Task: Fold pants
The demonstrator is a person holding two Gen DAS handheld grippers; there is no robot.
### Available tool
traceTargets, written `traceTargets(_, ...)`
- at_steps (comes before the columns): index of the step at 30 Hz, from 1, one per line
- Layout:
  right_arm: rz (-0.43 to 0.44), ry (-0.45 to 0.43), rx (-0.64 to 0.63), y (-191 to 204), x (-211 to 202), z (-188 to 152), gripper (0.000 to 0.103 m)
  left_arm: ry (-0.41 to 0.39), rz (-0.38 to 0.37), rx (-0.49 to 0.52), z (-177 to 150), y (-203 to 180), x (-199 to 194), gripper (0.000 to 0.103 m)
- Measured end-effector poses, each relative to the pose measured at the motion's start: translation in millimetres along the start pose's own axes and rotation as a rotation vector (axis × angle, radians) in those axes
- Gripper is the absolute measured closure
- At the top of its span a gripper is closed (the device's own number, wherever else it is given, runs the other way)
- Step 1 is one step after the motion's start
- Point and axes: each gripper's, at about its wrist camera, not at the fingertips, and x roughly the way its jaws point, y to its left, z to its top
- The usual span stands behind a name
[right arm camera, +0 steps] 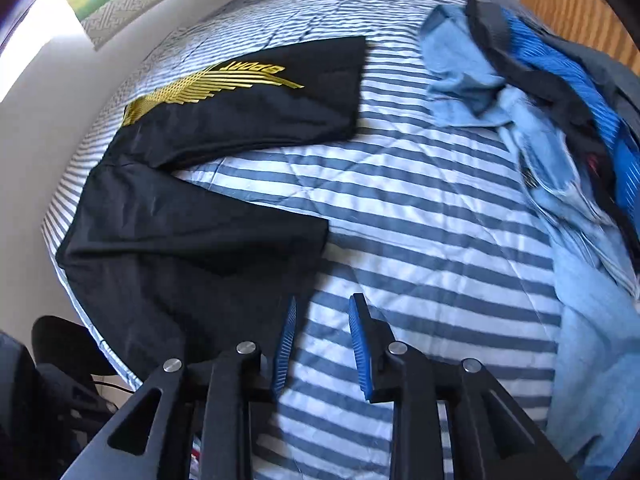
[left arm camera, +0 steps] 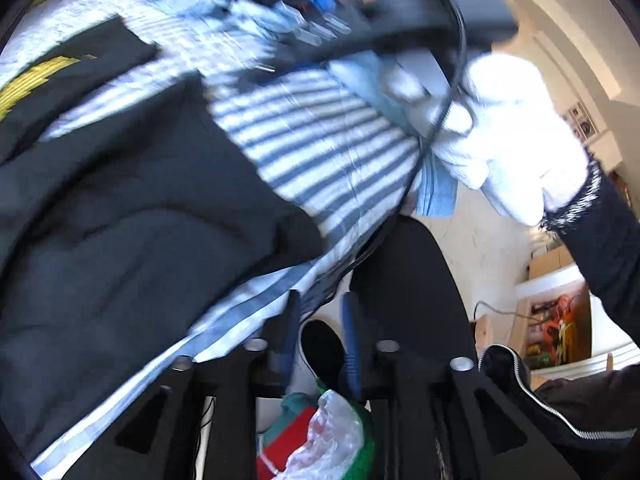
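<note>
Black pants [right arm camera: 192, 220] with a gold feather print [right arm camera: 208, 84] lie flat on the striped bed cover [right arm camera: 420, 220], legs spread in a V. My right gripper [right arm camera: 325, 304] hangs open over the cover just right of the near leg's hem, nothing between its blue pads. In the blurred left wrist view the black pants [left arm camera: 120, 220] fill the left side. My left gripper [left arm camera: 321, 300] is open at the bed's edge, holding nothing, with the floor showing between its fingers. A white-gloved hand [left arm camera: 508, 128] holds the other gripper at upper right.
A heap of light blue, bright blue and dark clothes [right arm camera: 540, 100] covers the bed's right side. A wooden panel [right arm camera: 580, 20] stands behind it and a wall [right arm camera: 32, 120] runs along the left. Below the bed edge are a black shoe [left arm camera: 322, 348] and a plastic bag [left arm camera: 320, 432].
</note>
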Motion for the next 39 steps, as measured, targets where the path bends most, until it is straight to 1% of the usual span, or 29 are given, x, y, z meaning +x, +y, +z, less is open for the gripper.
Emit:
traceTargets(2,0.013,-0.022,0.023,-9.0,-17.4,-0.6,0.078,-0.062,0.038,-0.03,-11.4,14.8,-38.8,0.073)
traceTargets(4,0.042,-0.062,0.03,-11.6,-43.0,1.4,0.078,-0.136,0.074,-0.111,-21.9,49.1,-83.1,0.072)
traceTargets(5,0.059,-0.089,0.032,-10.9,-55.8,6.3,0.078,-0.175,0.107,-0.163,-27.6,71.0,-106.4,0.072)
traceTargets(7,0.084,-0.147,0.019,-8.9,-81.8,6.3,0.078,-0.245,0.213,-0.245,-44.1,108.1,-149.3,0.07)
traceTargets(9,0.094,-0.192,0.008,-1.8,-96.5,3.0,0.076,-0.294,0.313,-0.338,-65.6,146.0,-184.8,0.066)
traceTargets(11,0.115,-0.195,0.014,5.9,-96.5,-5.2,0.072,-0.314,0.387,-0.415,-89.5,182.3,-219.4,0.065)
traceTargets(14,0.137,-0.144,0.007,18.6,-74.9,-28.3,0.072,-0.299,0.498,-0.507,-127.2,225.4,-238.0,0.064)
traceTargets(16,0.146,-0.104,0.016,23.5,-57.4,-47.6,0.072,-0.279,0.535,-0.555,-153.5,254.8,-249.4,0.063)
traceTargets(18,0.192,-0.054,0.044,28.6,-35.7,-68.5,0.072,-0.27,0.571,-0.593,-176.5,272.7,-250.1,0.06)
traceTargets(20,0.171,-0.027,0.049,34.7,-20.3,-86.0,0.072,-0.26,0.582,-0.602,-203.3,291.0,-257.6,0.055)
traceTargets(21,0.154,-0.018,0.053,37.8,-13.4,-93.9,0.071,-0.264,0.568,-0.619,-210.2,298.7,-258.3,0.052)
traceTargets(23,0.154,-0.009,0.067,40.5,-5.2,-105.3,0.069,-0.265,0.521,-0.654,-220.0,307.4,-254.6,0.047)
traceTargets(24,0.154,-0.004,0.076,41.2,-0.4,-107.7,0.068,-0.258,0.511,-0.658,-222.9,308.2,-251.8,0.047)
traceTargets(26,0.139,-0.008,0.072,45.0,4.5,-109.6,0.067,-0.244,0.531,-0.631,-225.2,311.7,-247.0,0.046)
traceTargets(28,0.117,-0.016,0.052,50.0,7.1,-109.4,0.067,-0.224,0.531,-0.6,-225.6,313.0,-238.9,0.042)
traceTargets(30,0.094,-0.02,0.02,57.1,9.4,-109.4,0.067,-0.215,0.51,-0.592,-227.7,314.7,-232.4,0.039)
traceTargets(34,0.076,-0.012,-0.016,65.4,18.2,-108.1,0.066,-0.211,0.463,-0.609,-227.2,316.4,-215.0,0.039)
traceTargets(35,0.068,-0.011,-0.026,68.4,21.5,-108.1,0.066,-0.199,0.458,-0.607,-224.2,314.6,-209.7,0.045)
traceTargets(36,0.052,-0.013,-0.039,71.7,24.3,-108.1,0.066,-0.186,0.468,-0.594,-222.2,312.7,-204.6,0.069)
traceTargets(37,0.038,-0.018,-0.05,75.1,26.0,-108.1,0.067,-0.174,0.492,-0.586,-219.5,308.0,-200.0,0.075)
traceTargets(38,0.029,-0.019,-0.065,79.2,27.4,-107.9,0.067,-0.175,0.505,-0.577,-217.2,306.1,-199.2,0.076)
traceTargets(39,0.03,-0.025,-0.085,83.2,26.3,-107.6,0.078,-0.184,0.507,-0.57,-215.4,303.6,-200.6,0.078)
